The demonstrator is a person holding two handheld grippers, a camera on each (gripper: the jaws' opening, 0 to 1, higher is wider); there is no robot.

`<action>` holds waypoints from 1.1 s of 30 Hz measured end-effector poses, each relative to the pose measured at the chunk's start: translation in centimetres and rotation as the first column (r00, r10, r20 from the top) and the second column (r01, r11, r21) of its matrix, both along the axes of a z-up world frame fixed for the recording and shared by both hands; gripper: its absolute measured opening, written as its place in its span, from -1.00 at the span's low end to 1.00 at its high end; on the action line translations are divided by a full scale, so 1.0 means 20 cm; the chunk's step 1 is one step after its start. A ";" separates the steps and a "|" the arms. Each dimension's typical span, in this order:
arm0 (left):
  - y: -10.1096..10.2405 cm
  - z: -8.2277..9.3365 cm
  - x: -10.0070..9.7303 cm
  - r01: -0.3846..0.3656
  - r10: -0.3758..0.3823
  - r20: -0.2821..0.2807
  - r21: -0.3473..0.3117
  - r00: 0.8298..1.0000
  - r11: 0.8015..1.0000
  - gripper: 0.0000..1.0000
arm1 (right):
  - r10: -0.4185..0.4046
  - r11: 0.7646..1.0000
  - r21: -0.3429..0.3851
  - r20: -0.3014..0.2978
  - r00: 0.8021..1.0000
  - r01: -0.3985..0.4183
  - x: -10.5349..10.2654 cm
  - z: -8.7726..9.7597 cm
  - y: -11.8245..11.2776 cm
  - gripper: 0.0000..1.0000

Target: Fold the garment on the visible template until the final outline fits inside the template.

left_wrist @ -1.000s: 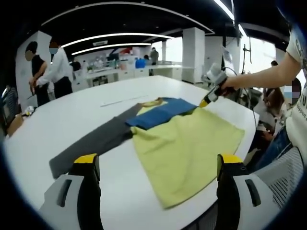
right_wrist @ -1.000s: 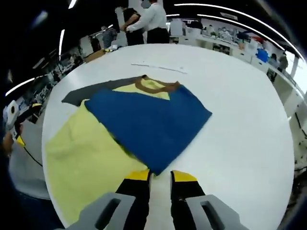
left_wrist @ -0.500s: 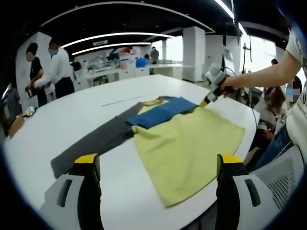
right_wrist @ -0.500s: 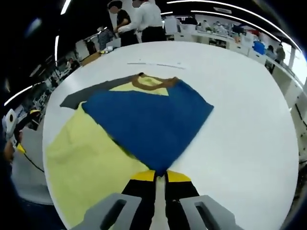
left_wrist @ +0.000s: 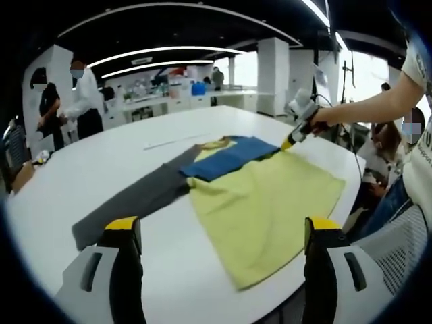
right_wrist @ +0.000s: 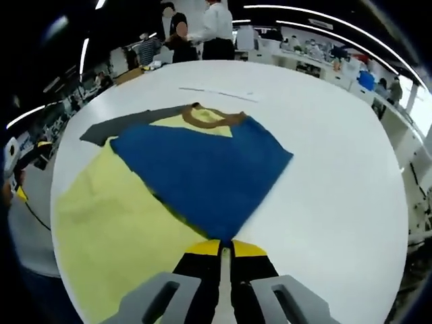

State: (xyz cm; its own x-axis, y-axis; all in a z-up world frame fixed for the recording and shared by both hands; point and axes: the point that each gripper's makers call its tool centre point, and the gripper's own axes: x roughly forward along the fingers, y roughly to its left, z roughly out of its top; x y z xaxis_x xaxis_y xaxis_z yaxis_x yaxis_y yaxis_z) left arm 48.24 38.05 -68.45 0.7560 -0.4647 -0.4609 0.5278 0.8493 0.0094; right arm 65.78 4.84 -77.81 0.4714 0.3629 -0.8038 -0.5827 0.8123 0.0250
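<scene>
A: How do you think the garment (left_wrist: 263, 202) handles?

B: It looks soft, thin and light, I judge. It lies flat on the white table (left_wrist: 81, 169), with the yellow body nearest the left gripper (left_wrist: 219, 233), whose 2 jaws stand wide apart and hold nothing. Such cloth slides and wrinkles easily, so I would take it at an edge or a corner, not in the middle.

A: And the right gripper (right_wrist: 221, 248)?

B: Its jaws are together on the tip of the blue sleeve (right_wrist: 202, 172), which is already folded over the yellow part. That corner seems a good hold.

A: Which way does the garment point?

B: In the left gripper view the hem is near and the brown collar (left_wrist: 214, 144) is far, so the long axis runs away from that gripper. The grey template (left_wrist: 135, 199) lies beside and partly under the garment, going out to the left.
</scene>
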 end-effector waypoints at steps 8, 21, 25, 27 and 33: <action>0.00 0.00 0.00 -0.002 0.002 -0.003 0.002 1.000 1.000 0.94 | -0.060 0.996 0.065 -0.013 0.998 0.061 0.03 0.05 -0.03 -1.00; 0.01 -0.01 0.00 0.003 -0.003 -0.003 0.003 1.000 1.000 0.93 | 0.020 0.998 -0.063 0.021 1.000 -0.019 0.04 0.04 -0.07 -1.00; 0.01 -0.01 0.00 0.000 0.000 -0.005 0.004 1.000 1.000 0.93 | 0.012 0.998 -0.064 0.007 1.000 -0.011 0.05 0.01 -0.08 -1.00; 0.00 -0.01 0.00 0.003 -0.003 -0.002 0.003 1.000 1.000 0.93 | 0.008 0.998 -0.065 0.008 1.000 -0.007 0.05 0.01 -0.08 -1.00; 0.00 -0.01 0.00 0.002 -0.002 -0.002 0.004 1.000 1.000 0.92 | -0.021 1.000 -0.024 -0.028 0.999 0.021 0.03 -0.01 -0.07 -1.00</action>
